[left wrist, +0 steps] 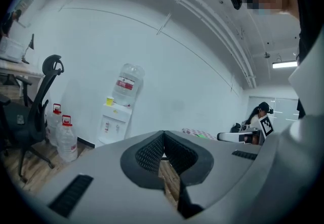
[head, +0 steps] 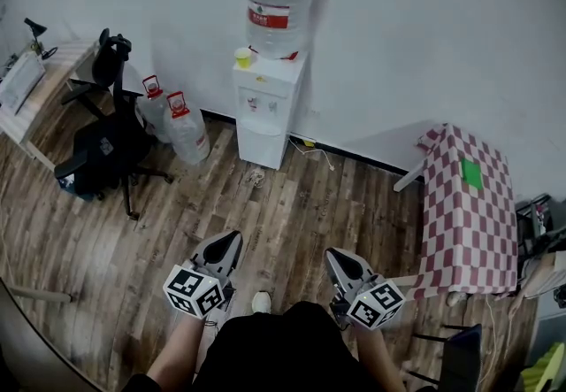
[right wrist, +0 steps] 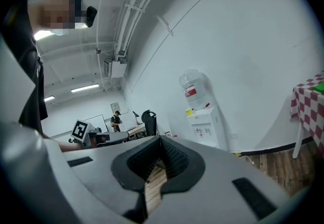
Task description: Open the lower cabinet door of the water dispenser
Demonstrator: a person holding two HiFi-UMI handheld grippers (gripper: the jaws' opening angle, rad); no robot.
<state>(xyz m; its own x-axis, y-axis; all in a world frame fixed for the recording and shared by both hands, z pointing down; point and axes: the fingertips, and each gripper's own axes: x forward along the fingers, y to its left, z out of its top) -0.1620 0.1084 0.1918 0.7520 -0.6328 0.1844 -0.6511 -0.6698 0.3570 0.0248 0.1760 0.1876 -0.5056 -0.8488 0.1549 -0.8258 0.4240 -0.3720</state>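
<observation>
Holds left gripper (head: 228,242) low in front of the body, jaws clenched tight w/ nothing between the pads. Confirms it in the left gripper view: mesh pads pressed together, only floor planks showing through the slit below. Carries right gripper (head: 336,256) alongside, likewise clamped shut and empty. Aims both toward the water dispenser (head: 265,103), well short of it, w/ bare wood floor (head: 292,204) between.

Puts the white dispenser against the white wall (head: 424,45). Shows lower cabinet door (head: 258,144) on the dispenser's front, below the taps, apparently shut, far from either gripper.

Has a big clear water bottle (head: 276,1) w/ red label upside down on top of the dispenser, and a yellow cup (head: 243,57) on the top's left edge, just beside the bottle. Sets two spare bottles (head: 181,126) w/ red caps on the floor just left of the dispenser, by the wall. Places a black office chair (head: 104,144) further left, and a pale desk (head: 25,94) beyond that at frame edge. Runs a cable (head: 314,149) along the floor at the dispenser's right foot. Parks a table w/ red-and-white check cloth (head: 469,222) well to the dispenser's right, a small green item (head: 471,173) lying on it.
</observation>
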